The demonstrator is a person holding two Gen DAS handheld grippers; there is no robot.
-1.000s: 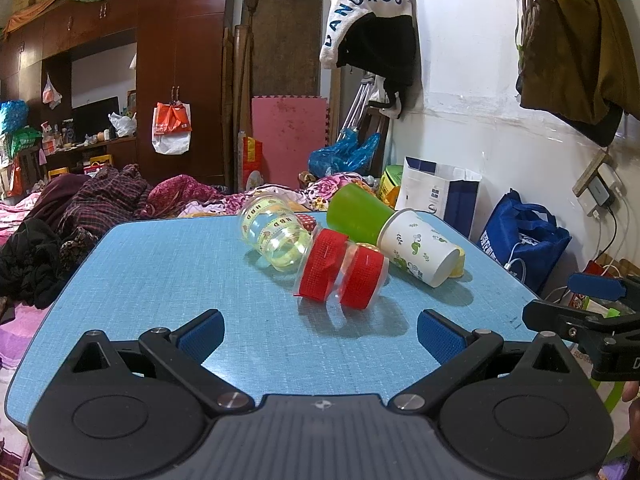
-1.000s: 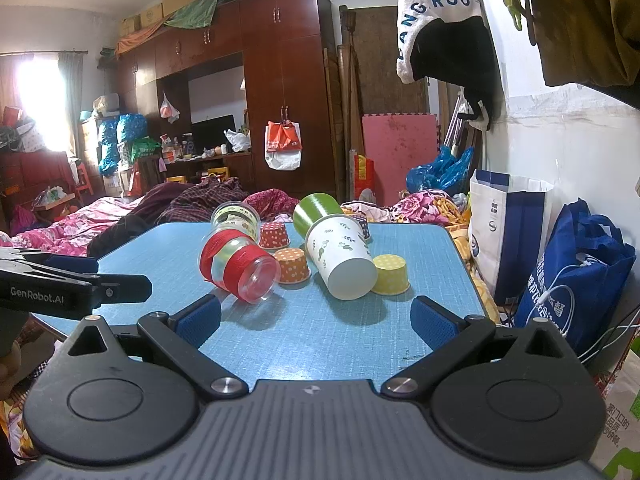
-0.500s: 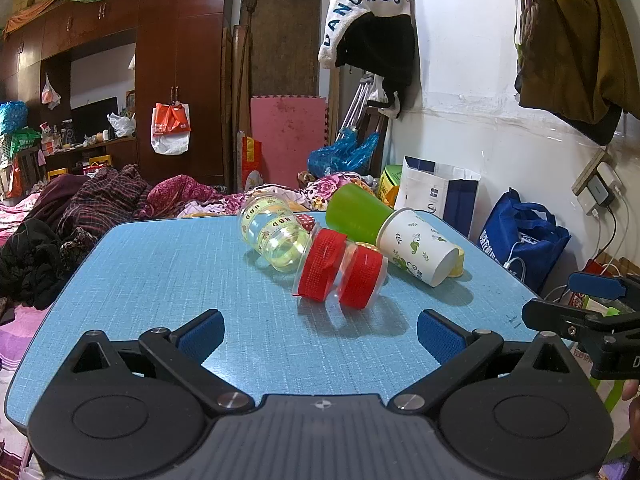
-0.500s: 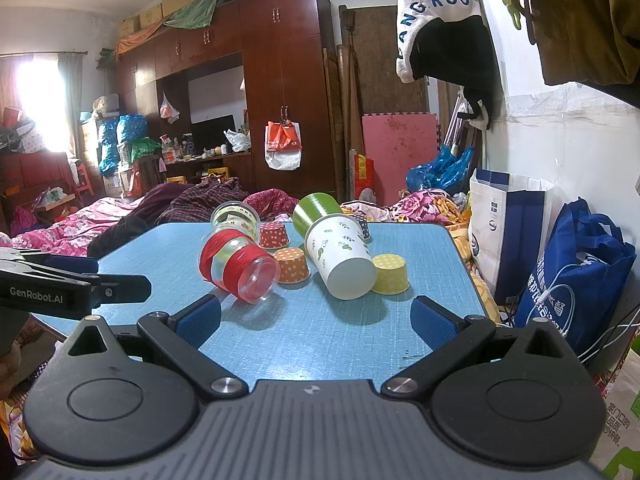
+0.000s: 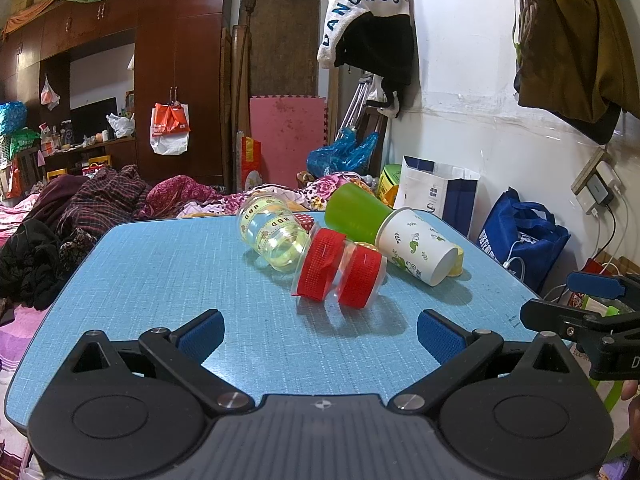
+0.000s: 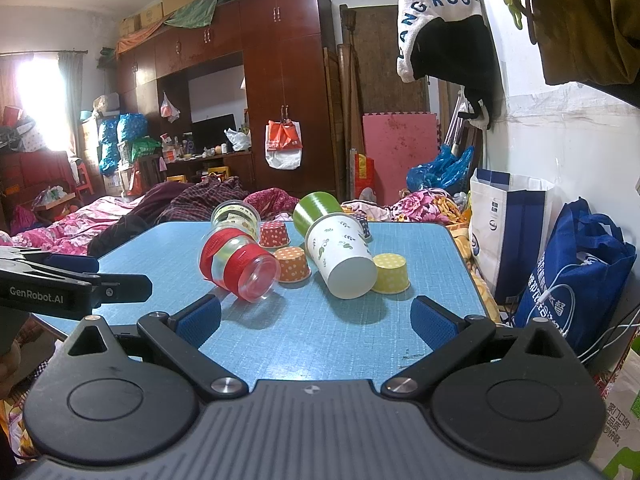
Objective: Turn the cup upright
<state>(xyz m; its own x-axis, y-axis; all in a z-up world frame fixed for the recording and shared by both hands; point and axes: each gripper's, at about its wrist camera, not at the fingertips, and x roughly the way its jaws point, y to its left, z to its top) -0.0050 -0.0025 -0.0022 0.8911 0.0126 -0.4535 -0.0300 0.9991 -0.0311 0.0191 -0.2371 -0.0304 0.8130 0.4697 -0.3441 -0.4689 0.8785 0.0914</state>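
Note:
Several cups lie on their sides on a blue table (image 5: 160, 272): a clear cup with red bands (image 5: 340, 272) (image 6: 238, 266), a clear cup with yellow ribbon (image 5: 272, 232) (image 6: 236, 216), a white leaf-print paper cup (image 5: 420, 246) (image 6: 342, 252) and a green cup (image 5: 352, 210) (image 6: 316, 206). My left gripper (image 5: 318, 332) is open and empty at the table's near edge, short of the red-banded cup. My right gripper (image 6: 314, 318) is open and empty, short of the white cup.
Small dotted paper cups stand upside down among the big ones: red (image 6: 274, 234), orange (image 6: 294, 264), yellow (image 6: 390, 274). Bags (image 6: 576, 264) stand right of the table by the wall. A bed with clothes (image 5: 100, 200) lies behind and left.

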